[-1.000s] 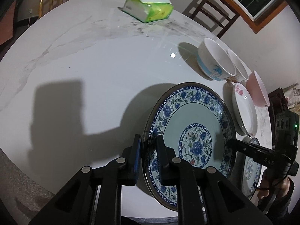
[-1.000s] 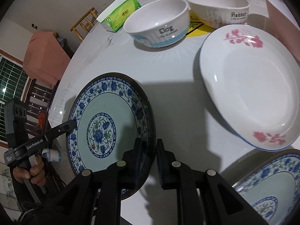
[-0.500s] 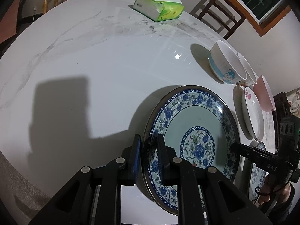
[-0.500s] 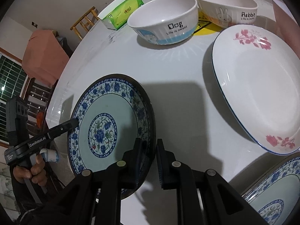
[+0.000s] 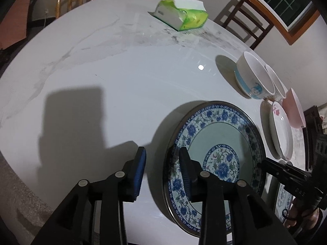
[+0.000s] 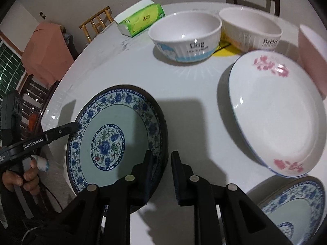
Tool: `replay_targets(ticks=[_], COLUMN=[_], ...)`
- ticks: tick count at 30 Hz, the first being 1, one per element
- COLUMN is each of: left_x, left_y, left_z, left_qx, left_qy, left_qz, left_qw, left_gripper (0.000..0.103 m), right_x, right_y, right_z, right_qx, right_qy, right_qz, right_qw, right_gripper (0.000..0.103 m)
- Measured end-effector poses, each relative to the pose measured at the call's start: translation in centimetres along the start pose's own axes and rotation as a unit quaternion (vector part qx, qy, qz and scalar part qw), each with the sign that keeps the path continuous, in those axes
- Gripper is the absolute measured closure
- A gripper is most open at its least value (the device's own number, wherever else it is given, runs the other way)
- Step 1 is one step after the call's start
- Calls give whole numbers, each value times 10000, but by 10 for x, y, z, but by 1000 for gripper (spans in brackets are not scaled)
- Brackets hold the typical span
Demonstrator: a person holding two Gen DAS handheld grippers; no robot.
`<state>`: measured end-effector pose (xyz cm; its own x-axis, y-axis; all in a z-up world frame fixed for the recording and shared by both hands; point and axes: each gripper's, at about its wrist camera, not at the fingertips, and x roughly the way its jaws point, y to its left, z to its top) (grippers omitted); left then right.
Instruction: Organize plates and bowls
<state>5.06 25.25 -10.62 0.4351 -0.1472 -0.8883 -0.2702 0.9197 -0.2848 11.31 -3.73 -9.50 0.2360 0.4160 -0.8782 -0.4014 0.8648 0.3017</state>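
A large blue-and-white floral plate point(image 5: 216, 153) lies flat on the white marble table point(image 5: 122, 85); it also shows in the right wrist view point(image 6: 114, 134). My left gripper point(image 5: 162, 155) is open, its jaws straddling the plate's near rim without touching. My right gripper point(image 6: 160, 159) is open astride the opposite rim. A white plate with pink flowers point(image 6: 278, 122), a "Dog" bowl point(image 6: 186, 38), a "Rabbit" bowl point(image 6: 251, 30) and a pink bowl point(image 6: 312, 57) sit beyond. A second blue floral plate point(image 6: 292, 208) lies at the lower right.
A green tissue pack point(image 5: 181, 16) lies at the far side of the table. Wooden chairs point(image 5: 245, 22) stand around the table. A yellow sticker point(image 6: 226, 49) lies under the bowls. The table's near edge point(image 5: 24, 194) runs along the lower left.
Both grippers were shut on the blue floral plate's rim; both have now opened and let it go. The plate rests on the table.
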Motion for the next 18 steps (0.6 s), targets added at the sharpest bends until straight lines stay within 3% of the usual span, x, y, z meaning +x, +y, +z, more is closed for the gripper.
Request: replay_targets(ticks=[9, 18], left_x=[-23, -29], left_y=[-25, -92], left_z=[-9, -30], left_qx=[137, 591], left_qy=[-381, -387], left_qz=[326, -103], left_qw=[9986, 9974], left_gripper=[65, 62], right_x=[-28, -54], right_y=[-1, -19], right_z=[-13, -32], right_qx=[-346, -283], right_qy=[-359, -509], right_qz=[-613, -899], right_qw=[9969, 9942], right_gripper=[84, 84])
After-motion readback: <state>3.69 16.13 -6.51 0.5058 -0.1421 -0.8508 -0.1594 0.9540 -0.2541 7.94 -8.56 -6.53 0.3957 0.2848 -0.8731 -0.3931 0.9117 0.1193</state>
